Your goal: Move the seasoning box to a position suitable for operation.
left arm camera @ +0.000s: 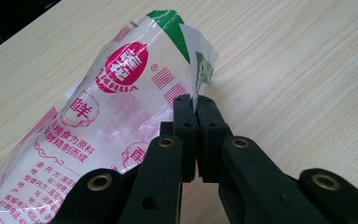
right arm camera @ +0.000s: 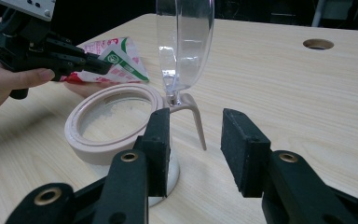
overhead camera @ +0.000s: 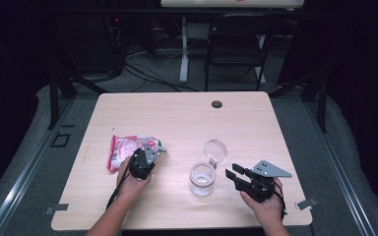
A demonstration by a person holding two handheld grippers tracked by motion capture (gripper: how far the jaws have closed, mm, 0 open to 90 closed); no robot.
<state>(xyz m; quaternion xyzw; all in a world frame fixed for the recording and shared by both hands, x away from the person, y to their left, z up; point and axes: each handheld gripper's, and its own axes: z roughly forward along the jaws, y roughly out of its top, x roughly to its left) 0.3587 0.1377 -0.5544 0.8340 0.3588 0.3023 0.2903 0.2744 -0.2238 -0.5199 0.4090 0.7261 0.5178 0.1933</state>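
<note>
A white, pink and green plastic bag point(overhead camera: 125, 147) point(left arm camera: 116, 107) point(right arm camera: 121, 58) lies on the left half of the wooden table point(overhead camera: 187, 118). My left gripper point(overhead camera: 147, 150) point(left arm camera: 196, 105) point(right arm camera: 105, 67) is shut on the bag's near green corner. A clear jar point(overhead camera: 202, 179) with a beige rim point(right arm camera: 81, 140) stands in the middle. Its clear lid point(overhead camera: 215, 150) point(right arm camera: 184, 42) is flipped up on a hinge. My right gripper point(overhead camera: 231, 171) point(right arm camera: 196, 126) stands open just right of the jar, level with the rim, nothing between its pads.
A round cable hole point(overhead camera: 217, 104) point(right arm camera: 318, 44) sits near the table's far edge. A dark folding chair point(overhead camera: 236, 44) and a white desk leg point(overhead camera: 183, 49) stand on the floor beyond the table.
</note>
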